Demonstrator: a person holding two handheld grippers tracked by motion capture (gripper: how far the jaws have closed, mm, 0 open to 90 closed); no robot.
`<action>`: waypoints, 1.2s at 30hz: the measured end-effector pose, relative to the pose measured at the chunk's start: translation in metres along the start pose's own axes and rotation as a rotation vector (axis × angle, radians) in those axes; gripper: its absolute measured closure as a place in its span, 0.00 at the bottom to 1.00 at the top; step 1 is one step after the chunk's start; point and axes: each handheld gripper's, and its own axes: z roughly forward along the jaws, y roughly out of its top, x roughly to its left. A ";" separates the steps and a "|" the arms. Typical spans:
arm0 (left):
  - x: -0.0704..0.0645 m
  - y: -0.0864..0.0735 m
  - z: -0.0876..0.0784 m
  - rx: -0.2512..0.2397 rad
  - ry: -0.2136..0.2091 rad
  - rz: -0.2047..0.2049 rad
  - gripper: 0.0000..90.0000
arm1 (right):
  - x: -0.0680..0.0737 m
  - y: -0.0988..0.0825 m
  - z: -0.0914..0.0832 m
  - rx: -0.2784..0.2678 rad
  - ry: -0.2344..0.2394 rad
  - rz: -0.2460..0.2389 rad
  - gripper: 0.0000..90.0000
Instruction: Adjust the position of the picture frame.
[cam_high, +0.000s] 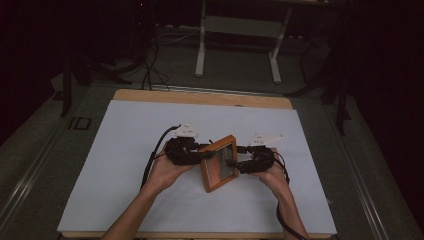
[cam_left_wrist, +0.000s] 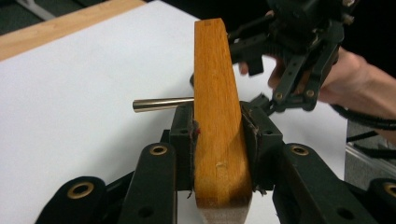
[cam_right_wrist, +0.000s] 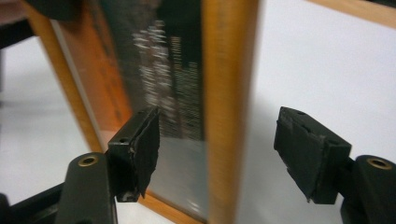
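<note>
A picture frame (cam_high: 218, 164) of orange-brown wood with a glass front is tilted up above the white sheet. My left gripper (cam_high: 204, 152) is shut on its left edge; in the left gripper view both pads press the wooden edge (cam_left_wrist: 217, 116) between the jaws of that gripper (cam_left_wrist: 217, 140). A brass rod (cam_left_wrist: 161, 104) sticks out sideways from the frame. My right gripper (cam_high: 232, 161) is at the frame's right side, seen farther off as the right gripper (cam_left_wrist: 256, 81). In the right gripper view the frame's wooden edge (cam_right_wrist: 226, 93) stands between the open pads (cam_right_wrist: 147, 144), with a gap on each side of it.
A white sheet (cam_high: 125, 165) covers a wooden tabletop (cam_high: 200, 97). Both hands are near the table's middle. Beyond the far edge, white desk legs (cam_high: 202, 45) and cables lie on a dark floor.
</note>
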 end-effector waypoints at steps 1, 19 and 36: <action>-0.001 -0.002 0.001 -0.017 0.006 -0.007 0.77 | 0.001 0.000 0.001 -0.002 0.013 -0.005 0.38; -0.016 -0.026 0.002 -0.084 0.054 0.085 0.72 | 0.000 -0.001 0.006 -0.019 0.052 -0.022 0.29; -0.022 -0.060 0.010 -0.061 0.077 0.036 0.71 | 0.004 -0.015 -0.013 -0.052 0.125 -0.044 0.57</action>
